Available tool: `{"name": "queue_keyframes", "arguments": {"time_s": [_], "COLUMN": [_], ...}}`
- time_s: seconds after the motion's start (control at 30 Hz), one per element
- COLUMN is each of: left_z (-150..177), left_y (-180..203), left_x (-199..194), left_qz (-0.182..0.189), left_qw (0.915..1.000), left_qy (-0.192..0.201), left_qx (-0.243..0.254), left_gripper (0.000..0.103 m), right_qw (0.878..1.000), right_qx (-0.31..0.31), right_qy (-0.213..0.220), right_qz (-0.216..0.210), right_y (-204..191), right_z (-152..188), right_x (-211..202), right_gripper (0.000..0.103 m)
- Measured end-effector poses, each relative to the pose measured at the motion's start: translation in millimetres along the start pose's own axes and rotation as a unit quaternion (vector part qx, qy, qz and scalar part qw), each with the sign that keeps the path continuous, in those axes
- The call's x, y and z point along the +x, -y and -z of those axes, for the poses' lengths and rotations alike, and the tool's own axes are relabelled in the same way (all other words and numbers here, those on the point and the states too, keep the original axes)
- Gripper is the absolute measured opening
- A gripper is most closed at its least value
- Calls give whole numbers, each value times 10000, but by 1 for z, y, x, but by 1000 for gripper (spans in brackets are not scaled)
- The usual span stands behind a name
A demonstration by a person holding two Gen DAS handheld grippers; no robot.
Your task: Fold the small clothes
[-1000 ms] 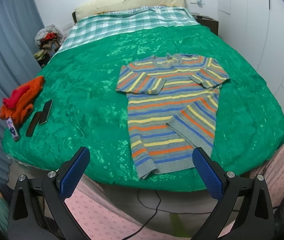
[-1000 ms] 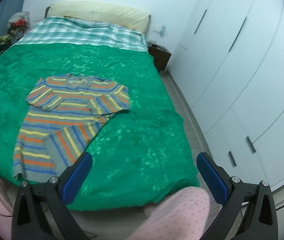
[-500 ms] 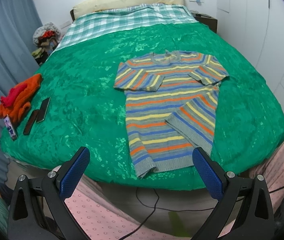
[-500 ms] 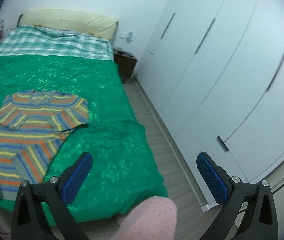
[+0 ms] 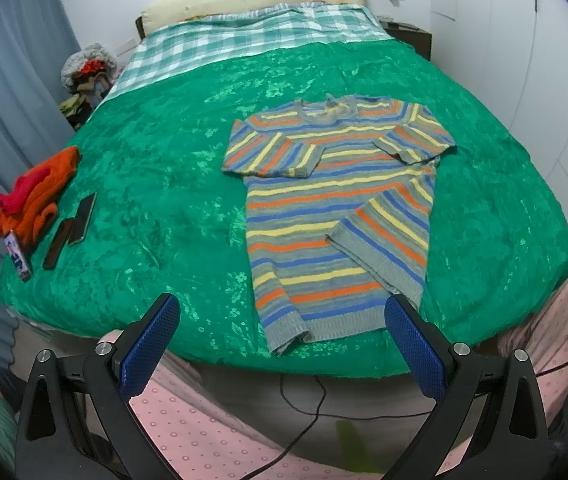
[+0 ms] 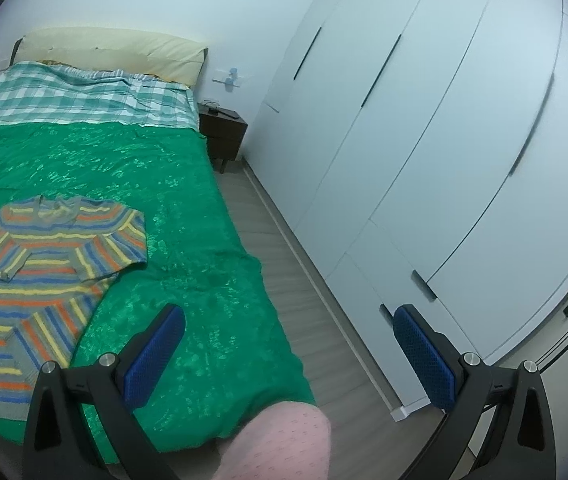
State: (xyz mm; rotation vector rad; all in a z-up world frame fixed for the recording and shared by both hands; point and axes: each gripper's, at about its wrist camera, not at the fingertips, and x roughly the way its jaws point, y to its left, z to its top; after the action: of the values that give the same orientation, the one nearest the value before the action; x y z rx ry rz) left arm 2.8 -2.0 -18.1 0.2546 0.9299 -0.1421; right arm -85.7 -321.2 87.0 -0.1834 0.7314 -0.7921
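A small striped sweater in grey, orange, blue and yellow lies flat on the green bedspread, both sleeves folded in across its body. My left gripper hangs open just off the bed's near edge, below the sweater's hem, holding nothing. In the right wrist view the sweater sits at the far left. My right gripper is open and empty, turned toward the floor and the white wardrobe, well right of the sweater.
An orange and red garment, two dark phones and a small card lie at the bed's left edge. A checked sheet and pillow lie at the head. A person's pink-patterned legs stand by the bed. A dark nightstand stands beside the wardrobe.
The right wrist view has swung right, from over the bed toward the wardrobe and floor, pushing the sweater to the left edge. The left view barely shifted. Both grippers stayed open.
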Motion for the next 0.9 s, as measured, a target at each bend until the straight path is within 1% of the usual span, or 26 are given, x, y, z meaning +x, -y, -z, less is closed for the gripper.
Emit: {"name": "queue_keyframes", "arguments": {"time_s": [0.27, 0.37, 0.4, 0.43, 0.47, 0.5, 0.53, 0.57, 0.63, 0.67, 0.7, 0.73, 0.77, 0.8, 0.83, 0.87, 0.9], "left_z": [0, 1, 2, 3, 6, 12, 17, 22, 32, 35, 37, 40, 42, 44, 44, 44, 45], "left_y": [1, -13, -25, -42, -56, -73, -83, -86, -83, -74, -67, -56, -48, -37, -31, -27, -22], "left_x": [1, 14, 25, 42, 57, 76, 87, 94, 108, 116, 122, 132, 138, 147, 153, 159, 166], "left_qz": [-6, -101, -124, -93, 30, 277, 484, 638, 1100, 1218, 1218, 1154, 1105, 969, 827, 682, 534], "left_qw": [10000, 9999, 9999, 9993, 9982, 9955, 9930, 9913, 9868, 9856, 9857, 9863, 9869, 9886, 9897, 9904, 9904], "left_qy": [-13, 23, -34, -254, -440, -673, -784, -818, -890, -960, -1020, -1106, -1140, -1152, -1169, -1188, -1235], "left_qx": [16, 32, -89, -267, -411, -608, -735, -805, -790, -667, -568, -415, -283, -92, 45, 189, 308], "left_gripper": [102, 102, 102, 102, 102, 102, 102, 102, 102, 102, 102, 101, 101, 101, 97, 86, 80], "right_qw": [10000, 10000, 9994, 9982, 9956, 9903, 9862, 9768, 9571, 9369, 9184, 9043, 8934, 8839, 8761, 8665, 8588], "right_qx": [32, 25, -17, -54, -98, -168, -210, -326, -604, -766, -864, -976, -1131, -1290, -1391, -1365, -1274], "right_qy": [-5, 28, 39, 7, -67, -218, -314, -485, -771, -954, -1088, -1190, -1269, -1350, -1461, -1645, -1852], "right_qz": [46, -83, -329, -604, -928, -1363, -1612, -2062, -2728, -3275, -3705, -3982, -4159, -4288, -4378, -4512, -4603], "right_y": [1, -3, -9, -15, -24, -39, -49, -72, -111, -141, -169, -193, -217, -241, -266, -288, -304], "right_z": [-1, -1, 2, 3, 6, 11, 15, 22, 33, 40, 46, 50, 54, 57, 57, 57, 57], "right_x": [1, 3, 6, 9, 15, 24, 30, 40, 52, 60, 66, 73, 77, 81, 86, 93, 99], "right_gripper": [103, 103, 103, 103, 103, 103, 103, 103, 103, 103, 103, 102, 100, 97, 92, 90, 89]}}
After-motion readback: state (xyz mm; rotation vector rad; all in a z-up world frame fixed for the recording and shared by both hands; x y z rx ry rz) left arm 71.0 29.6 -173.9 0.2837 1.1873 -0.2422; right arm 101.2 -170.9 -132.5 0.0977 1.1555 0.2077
